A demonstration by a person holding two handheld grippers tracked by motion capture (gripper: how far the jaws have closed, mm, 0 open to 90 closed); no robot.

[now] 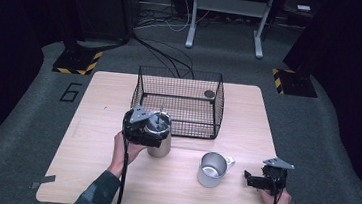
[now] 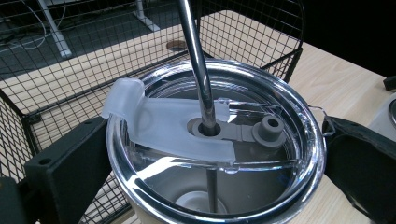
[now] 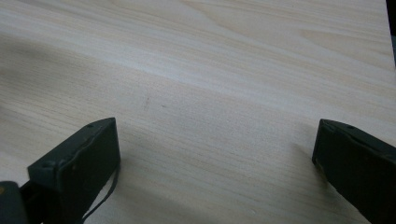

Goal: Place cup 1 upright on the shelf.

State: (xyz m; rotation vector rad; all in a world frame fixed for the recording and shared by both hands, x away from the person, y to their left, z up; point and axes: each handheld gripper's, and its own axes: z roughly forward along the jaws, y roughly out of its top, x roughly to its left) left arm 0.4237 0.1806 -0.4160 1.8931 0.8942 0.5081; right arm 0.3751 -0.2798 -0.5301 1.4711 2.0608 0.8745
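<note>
Left hand-held gripper [image 1: 152,128] is clamped around the steel tumbler [image 1: 160,139] beside the wire basket [image 1: 179,102]; right hand-held gripper [image 1: 257,180] sits wide open, holding nothing, over the counter [image 1: 111,175].

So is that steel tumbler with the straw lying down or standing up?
Standing upright: the tumbler rests on the table, its lid facing up, straw rising from it.

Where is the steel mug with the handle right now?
In the high view, the mug stands on the table's near right part, between the tumbler and the right gripper.
</note>
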